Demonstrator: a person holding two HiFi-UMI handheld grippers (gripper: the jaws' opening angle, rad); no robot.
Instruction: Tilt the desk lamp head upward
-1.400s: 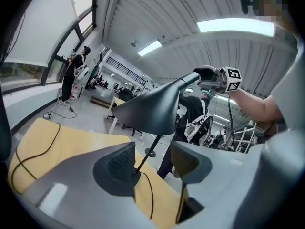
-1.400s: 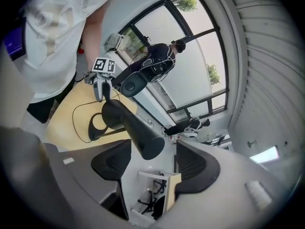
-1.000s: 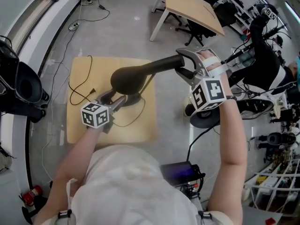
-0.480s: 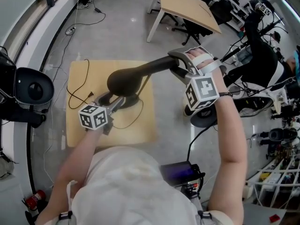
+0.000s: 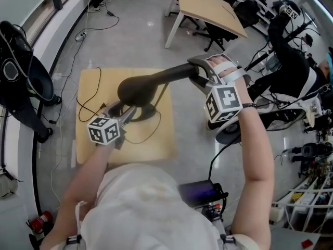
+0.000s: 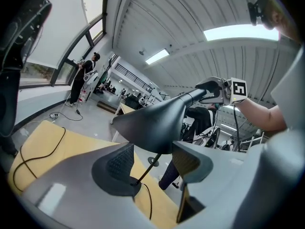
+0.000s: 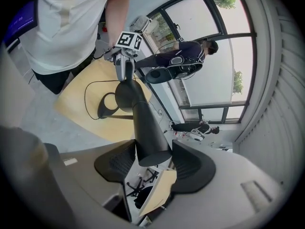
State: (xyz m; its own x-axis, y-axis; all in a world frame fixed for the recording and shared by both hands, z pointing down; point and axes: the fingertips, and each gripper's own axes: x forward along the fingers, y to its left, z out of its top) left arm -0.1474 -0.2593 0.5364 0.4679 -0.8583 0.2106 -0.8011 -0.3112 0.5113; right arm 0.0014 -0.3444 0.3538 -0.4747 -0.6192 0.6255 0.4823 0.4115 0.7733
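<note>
On the left, my left gripper [image 5: 130,114] points almost level at the foot of the desk lamp [image 5: 156,79], low over the light wooden tabletop [image 5: 93,145]. In the left gripper view its jaws stand apart. The lamp's thin stem [image 6: 151,167] shows in the gap between them, and neither pad presses on it. A black cable [image 5: 83,100] loops across the left part of the tabletop and runs in to the lamp's base [image 5: 150,110], which sits near the middle of the tabletop.

Above the base, the black lamp head [image 5: 138,87] has its wide part over the tabletop. It tapers to the right into a narrow end that reaches past the tabletop's right edge.

There my right gripper [image 5: 196,73] has it. Its jaws have just been closing, and the right gripper view shows the pads against both sides of that narrow end, gripping the lamp head.
</note>
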